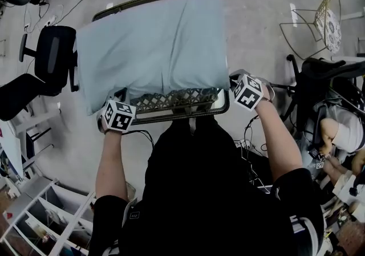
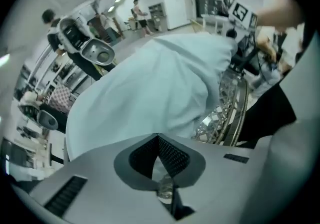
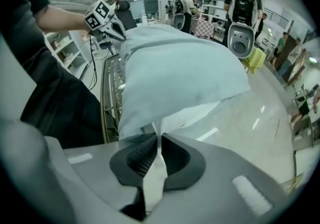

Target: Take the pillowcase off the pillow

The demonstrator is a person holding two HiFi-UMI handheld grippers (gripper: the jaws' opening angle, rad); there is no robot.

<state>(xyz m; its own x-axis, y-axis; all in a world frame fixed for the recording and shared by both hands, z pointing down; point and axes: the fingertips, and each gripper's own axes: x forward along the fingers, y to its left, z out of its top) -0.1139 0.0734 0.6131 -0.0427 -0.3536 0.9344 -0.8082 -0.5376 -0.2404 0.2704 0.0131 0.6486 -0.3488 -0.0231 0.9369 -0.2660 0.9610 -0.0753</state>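
Far left on the floor there's a black office chair [image 1: 53, 55], with some white shelves [image 1: 54, 215] down in the corner below it.

The left gripper [image 2: 158, 140] sits at the near-left corner of the pillow [image 1: 171, 32]. Its jaws are squeezed right together, and from its own view a thin sliver of the light blue pillowcase [image 1: 142, 58] looks pinched between the pads.

The pillowcase is fully on the pillow, covering it end to end. The whole thing lies flat across a small bench [image 1: 182, 113] with a metal lattice top. It takes up most of the surface and hangs over the left edge, so only a strip of lattice along the near edge is bare.

The right gripper [image 3: 157, 140] is at the near-right corner of the bench, jaws clamped on a pale fold of cloth coming off that corner of the pillowcase. The cloth runs straight down between the pads, and you can see it pulled up into a little peak there.

Both of the person's forearms reach out either side of a black shirt [image 1: 199, 192].

Off to the right there's a wire chair [image 1: 319, 21], plus another person [image 1: 339, 129] sitting near the edge of the shot.
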